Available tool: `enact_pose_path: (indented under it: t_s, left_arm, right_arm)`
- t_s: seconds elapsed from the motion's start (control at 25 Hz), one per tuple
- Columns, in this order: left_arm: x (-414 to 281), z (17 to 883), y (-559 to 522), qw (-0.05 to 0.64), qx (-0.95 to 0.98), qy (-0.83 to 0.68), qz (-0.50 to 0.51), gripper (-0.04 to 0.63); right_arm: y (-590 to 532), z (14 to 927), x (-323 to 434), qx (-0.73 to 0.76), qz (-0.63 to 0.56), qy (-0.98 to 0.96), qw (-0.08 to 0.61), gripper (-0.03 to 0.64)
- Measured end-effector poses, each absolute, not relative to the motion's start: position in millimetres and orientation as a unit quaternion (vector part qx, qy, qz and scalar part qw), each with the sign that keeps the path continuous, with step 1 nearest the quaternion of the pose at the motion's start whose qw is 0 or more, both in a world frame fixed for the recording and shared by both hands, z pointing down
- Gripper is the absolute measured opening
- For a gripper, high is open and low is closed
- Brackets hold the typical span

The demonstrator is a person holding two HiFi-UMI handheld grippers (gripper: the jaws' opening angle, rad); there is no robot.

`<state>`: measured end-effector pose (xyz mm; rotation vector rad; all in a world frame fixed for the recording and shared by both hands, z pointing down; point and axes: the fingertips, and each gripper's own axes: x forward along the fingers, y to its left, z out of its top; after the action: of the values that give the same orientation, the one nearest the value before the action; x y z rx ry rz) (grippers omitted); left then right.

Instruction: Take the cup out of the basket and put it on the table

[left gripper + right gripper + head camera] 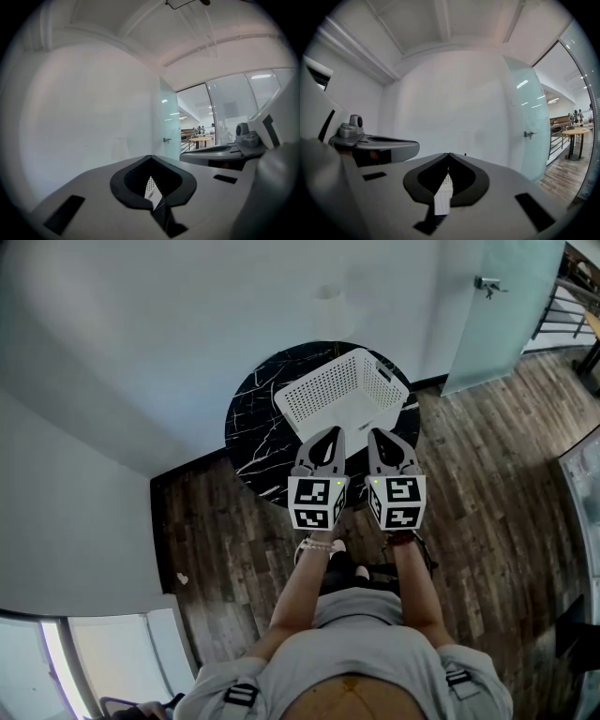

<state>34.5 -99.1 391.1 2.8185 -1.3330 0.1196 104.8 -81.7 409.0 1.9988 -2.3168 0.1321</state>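
A white perforated basket stands on a round black marble table against the wall. No cup shows in any view. My left gripper and right gripper hang side by side over the table's near edge, just short of the basket. Both are shut with nothing between the jaws. In the left gripper view the jaws meet at a point, and a sliver of the basket shows through the gap below. The right gripper view has the same closed jaws and a strip of basket.
A white wall rises right behind the table. A frosted glass door with a handle stands at the right. Dark wooden floor surrounds the table. The person's feet are just below the grippers.
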Motion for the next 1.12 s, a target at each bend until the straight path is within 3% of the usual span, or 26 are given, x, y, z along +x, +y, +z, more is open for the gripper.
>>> enact_pose_path:
  t_s: [1.12]
  left_arm:
    - [17,418,-215,0.030,0.932,-0.356,0.059,0.005]
  right_arm:
    - [-187,431,83,0.699,0.063,-0.709,0.064,0.008]
